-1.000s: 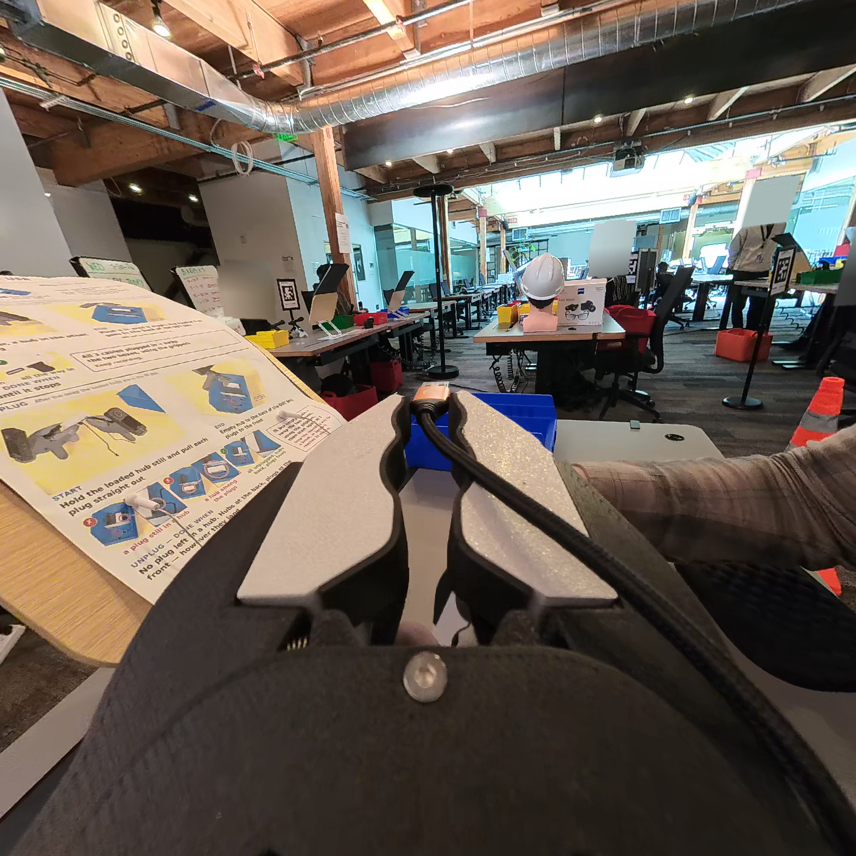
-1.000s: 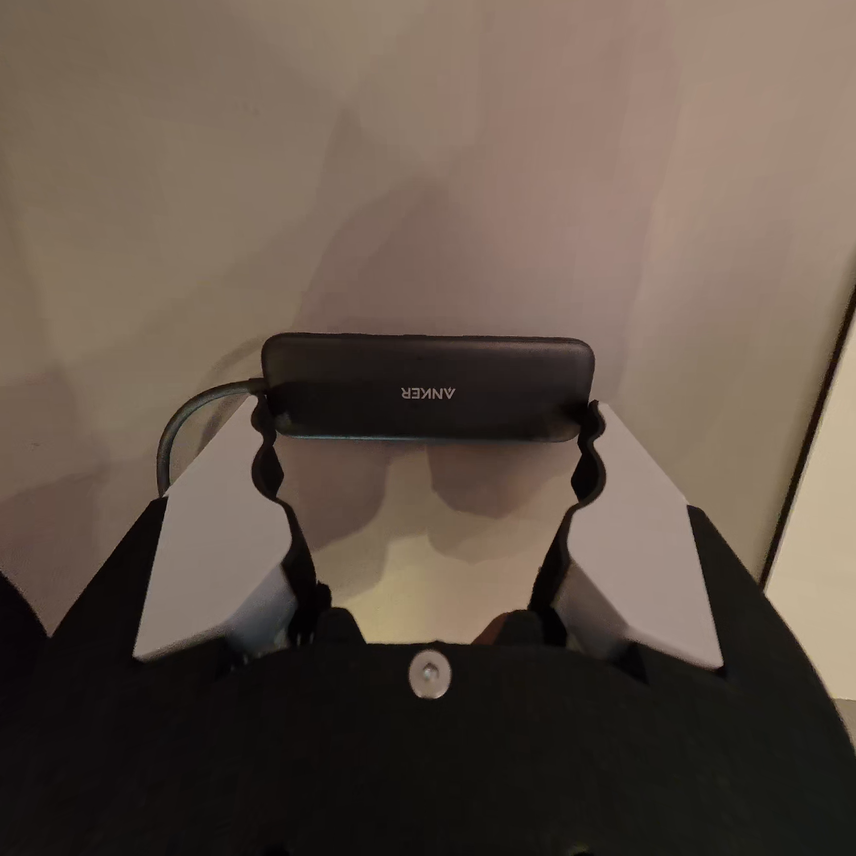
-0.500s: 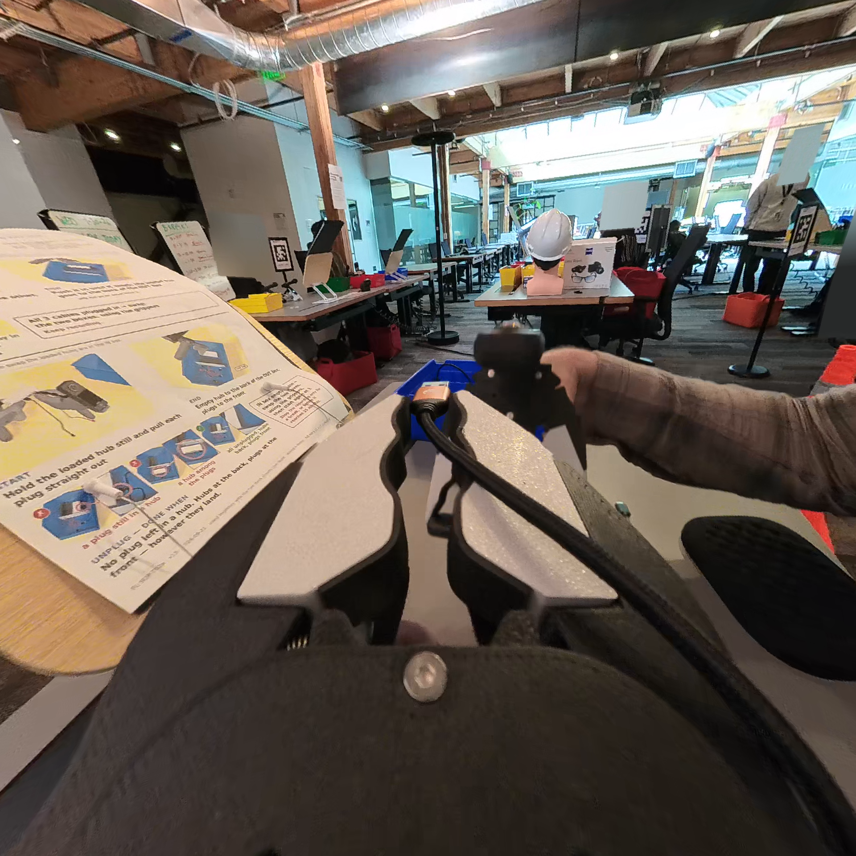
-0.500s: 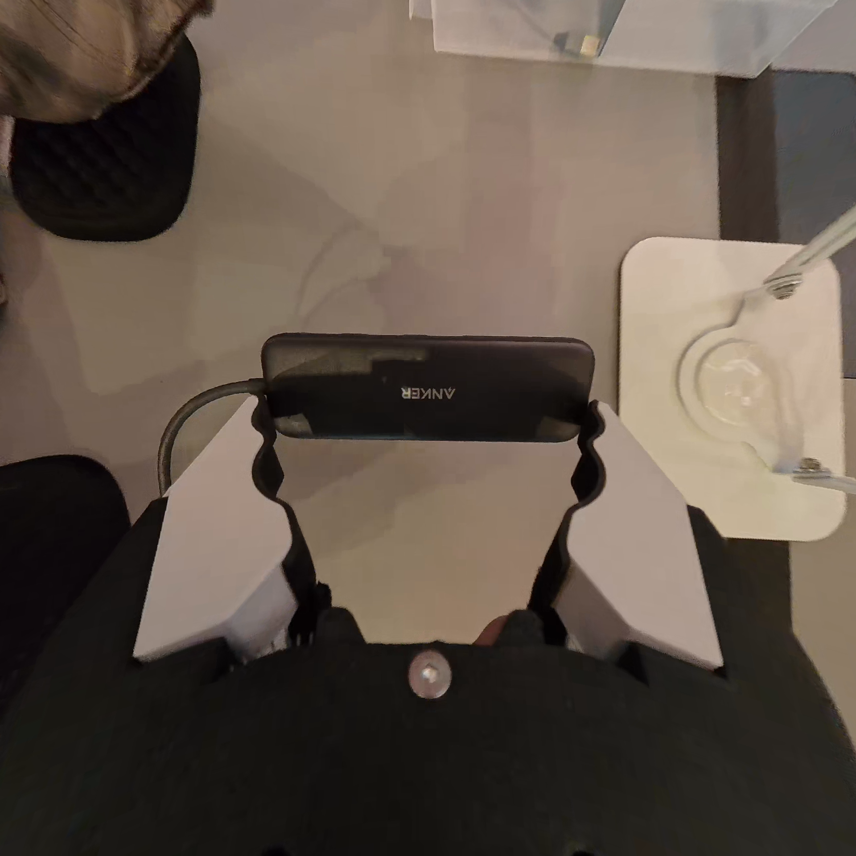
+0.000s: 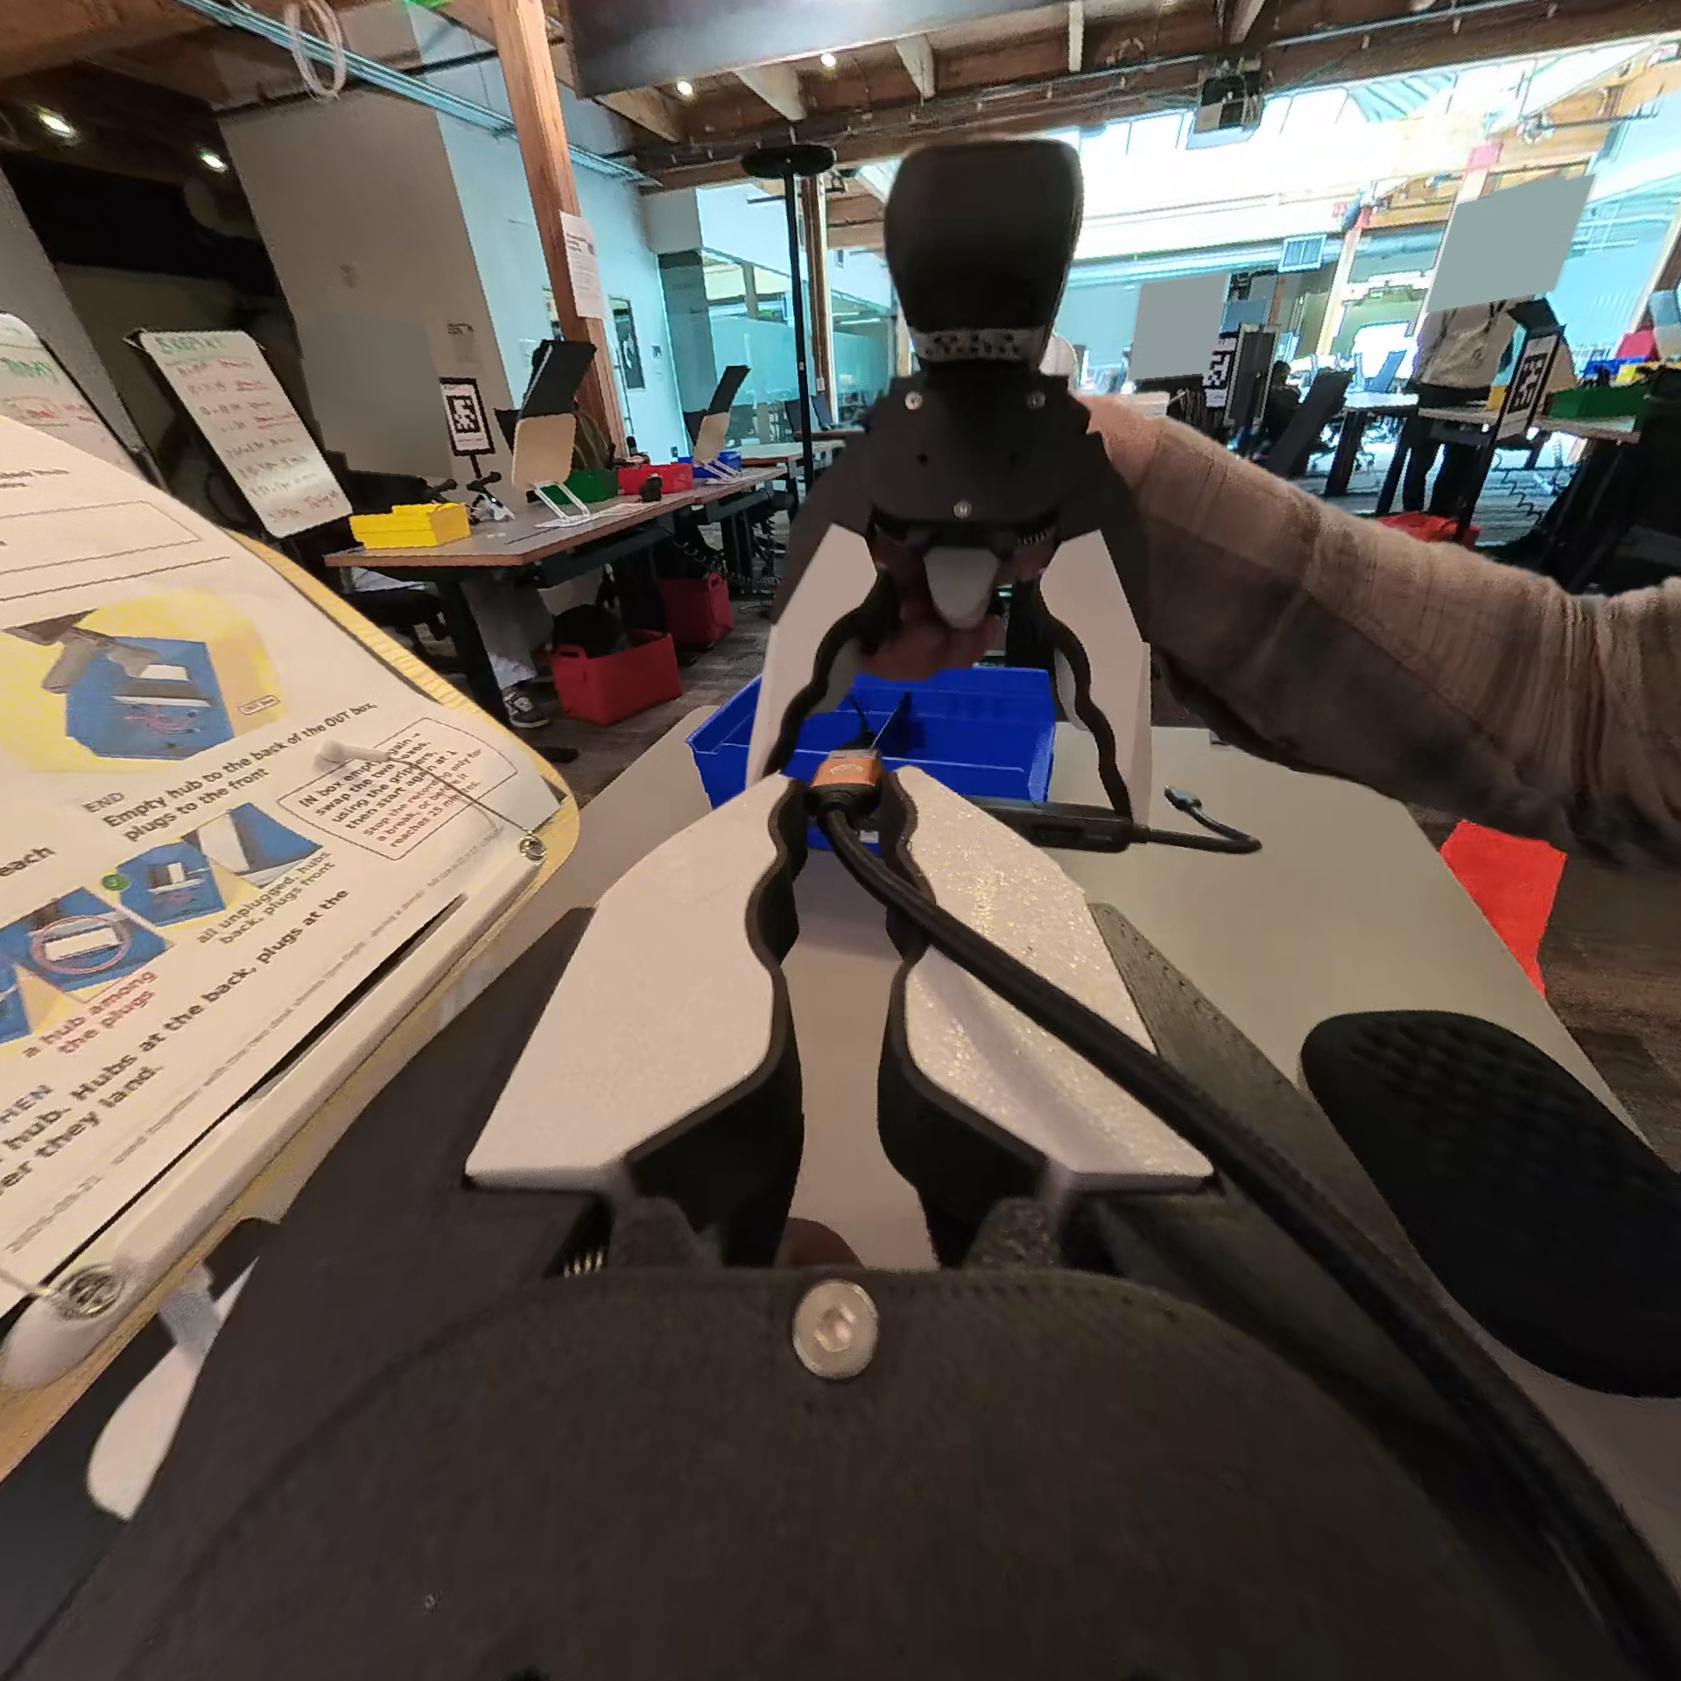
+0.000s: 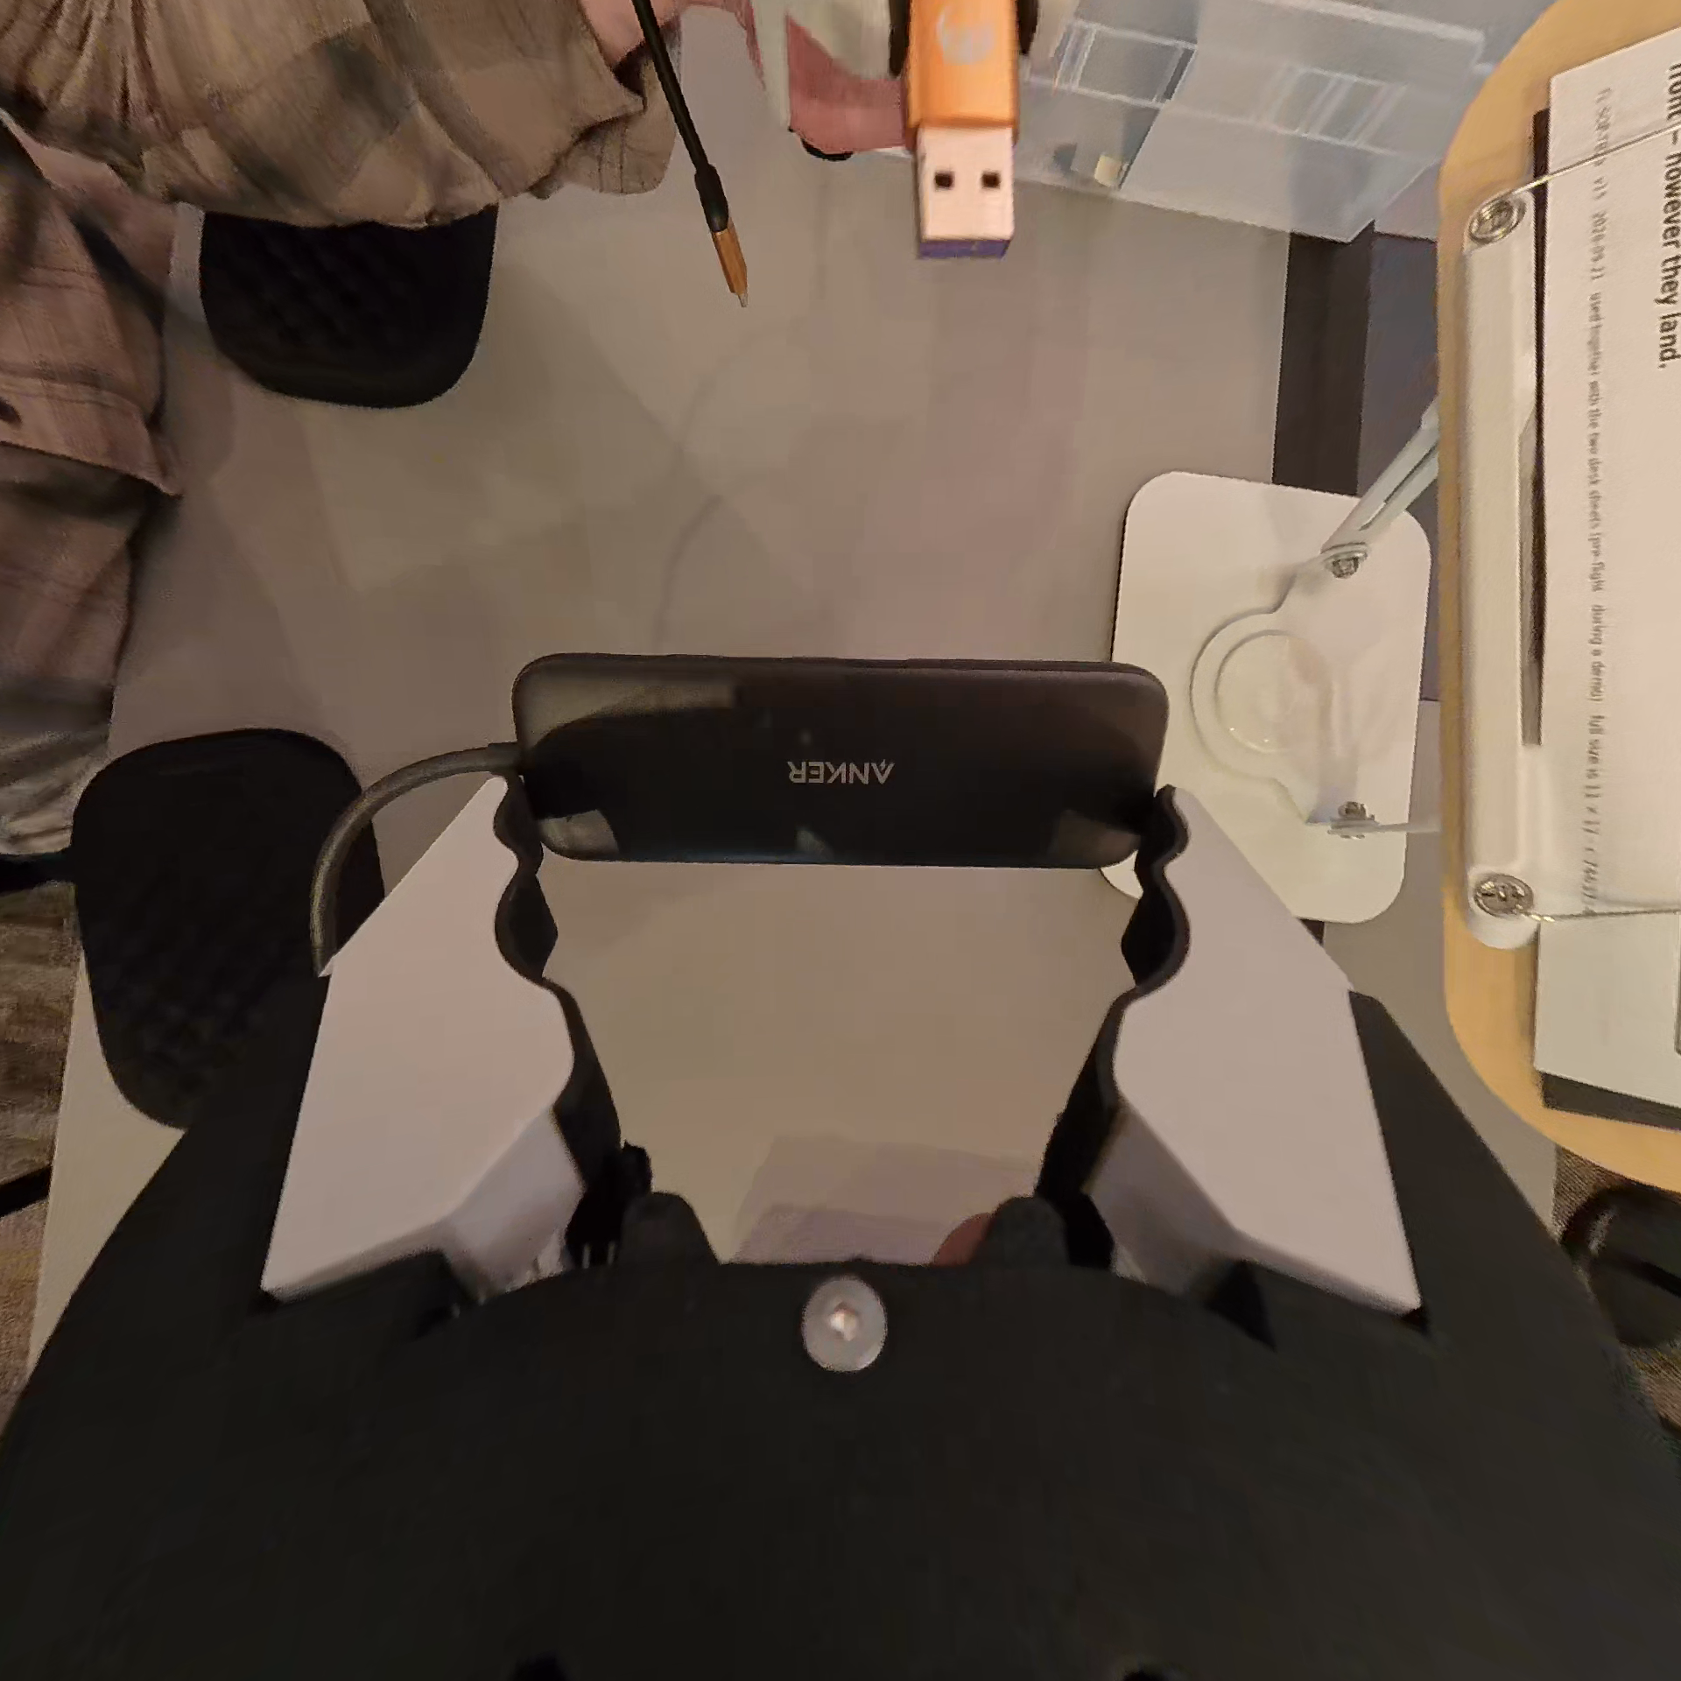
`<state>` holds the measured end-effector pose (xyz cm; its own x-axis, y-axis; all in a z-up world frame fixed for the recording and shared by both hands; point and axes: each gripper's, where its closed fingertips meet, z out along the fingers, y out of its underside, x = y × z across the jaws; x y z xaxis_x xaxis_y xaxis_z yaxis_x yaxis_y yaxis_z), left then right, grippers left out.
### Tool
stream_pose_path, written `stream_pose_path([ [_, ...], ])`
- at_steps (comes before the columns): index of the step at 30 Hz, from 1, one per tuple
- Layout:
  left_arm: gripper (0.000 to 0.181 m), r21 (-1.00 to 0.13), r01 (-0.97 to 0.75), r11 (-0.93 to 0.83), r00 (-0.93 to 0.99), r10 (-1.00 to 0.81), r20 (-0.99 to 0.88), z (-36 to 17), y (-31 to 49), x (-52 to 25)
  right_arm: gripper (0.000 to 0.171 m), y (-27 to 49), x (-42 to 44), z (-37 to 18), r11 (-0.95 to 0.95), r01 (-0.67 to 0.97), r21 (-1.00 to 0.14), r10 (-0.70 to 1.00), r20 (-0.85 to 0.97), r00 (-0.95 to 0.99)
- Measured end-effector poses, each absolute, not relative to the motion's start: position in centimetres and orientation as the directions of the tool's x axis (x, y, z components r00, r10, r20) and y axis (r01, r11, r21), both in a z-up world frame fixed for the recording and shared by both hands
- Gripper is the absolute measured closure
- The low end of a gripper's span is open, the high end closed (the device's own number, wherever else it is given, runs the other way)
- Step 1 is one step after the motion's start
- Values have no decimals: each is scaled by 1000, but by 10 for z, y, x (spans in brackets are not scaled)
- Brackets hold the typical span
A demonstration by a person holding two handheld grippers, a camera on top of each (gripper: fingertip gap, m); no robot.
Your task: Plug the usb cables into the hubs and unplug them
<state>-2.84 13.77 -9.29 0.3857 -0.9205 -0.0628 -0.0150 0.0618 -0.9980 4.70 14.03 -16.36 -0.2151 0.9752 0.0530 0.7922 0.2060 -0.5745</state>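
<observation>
Plugging step in hand, by the look of it: plug and hub brought face to face above the table (image 6: pixel 819 473), not yet mated

Left claw (image 5: pixel 841 800) clamped on the orange usb plug (image 5: pixel 846 778), black cable (image 5: pixel 1046 991) trailing back over the right-hand finger. Right claw (image 6: pixel 841 823) clamped endwise on the black hub (image 6: pixel 837 759), one fingertip at each short end, short pigtail curling off one end

In the right wrist view, metal tip of the orange usb plug (image 6: pixel 964 182) aimed at the hub's long far edge, well apart from it, roughly over its middle. Ports not visible from here

Next move, as a judgement: square the plug to a port, close the gap straight, push until seated while holding the hub rigid. Blue bin (image 5: pixel 910 728) behind both claws
</observation>
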Motion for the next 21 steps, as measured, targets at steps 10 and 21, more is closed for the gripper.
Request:
stream_pose_path([
  [10, 166, -999, -16, 50, 351, -935, -53, -99, 133, -3, 43, 143, 66, -152, 236, 882, -407, 970, 55, -235],
  [21, 166, -1000, 11, 2, 326, -945, 2, -106, 133, 11, 43, 142, 66, -142, 247, 891, -382, 968, 47, -248],
])
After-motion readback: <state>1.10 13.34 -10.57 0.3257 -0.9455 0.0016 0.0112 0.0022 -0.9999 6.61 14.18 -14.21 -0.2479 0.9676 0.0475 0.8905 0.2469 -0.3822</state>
